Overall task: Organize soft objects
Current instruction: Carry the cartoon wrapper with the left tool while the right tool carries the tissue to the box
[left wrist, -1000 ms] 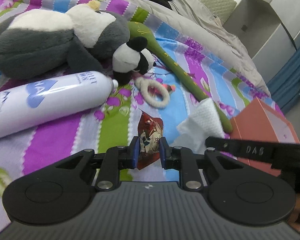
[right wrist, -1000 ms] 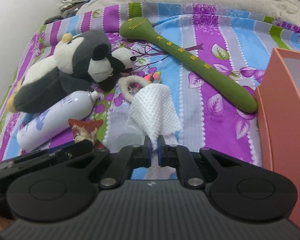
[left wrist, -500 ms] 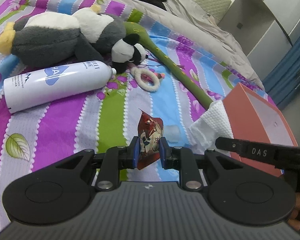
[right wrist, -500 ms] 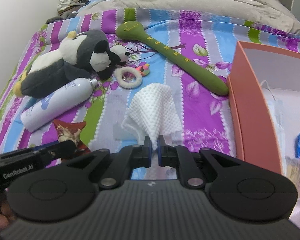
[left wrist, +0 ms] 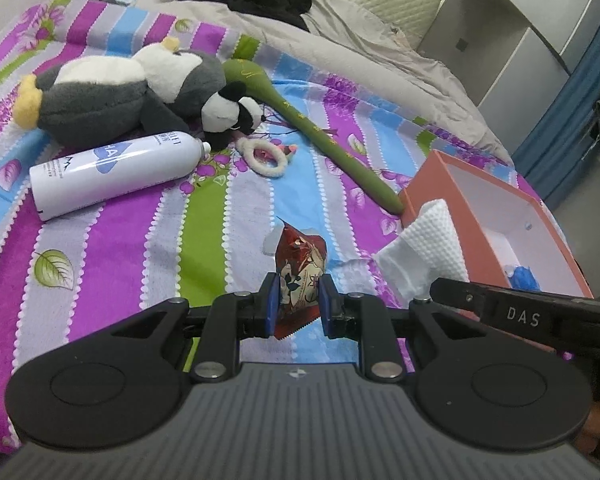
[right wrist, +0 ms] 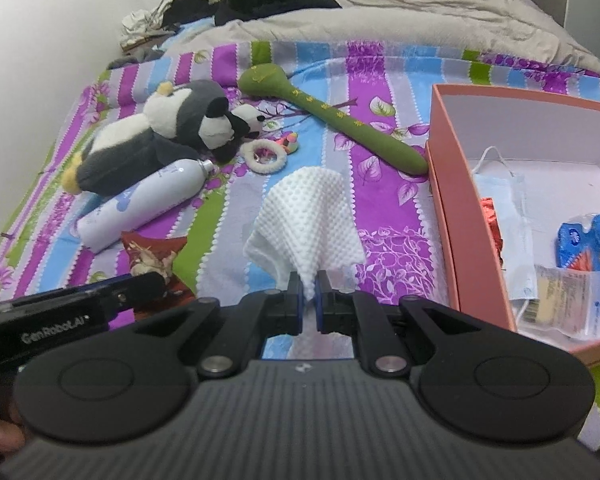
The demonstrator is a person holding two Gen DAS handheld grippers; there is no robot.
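1. My left gripper (left wrist: 296, 304): jaws partly closed, clamping the red snack packet (left wrist: 300, 264) above the bedspread.
2. My right gripper (right wrist: 308, 300): nearly shut, pinching the white cloth (right wrist: 306, 220).
3. Destination: orange box (right wrist: 448, 208), near right; I should clear its wall before letting go.

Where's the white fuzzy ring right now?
The white fuzzy ring lies on the striped bedspread, just below the small panda plush, between the white spray can and the green long-handled massager, left of centre in the right wrist view.

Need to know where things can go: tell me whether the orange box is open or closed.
Open. The orange box has no lid on; its white inside shows, holding a face mask and packets.
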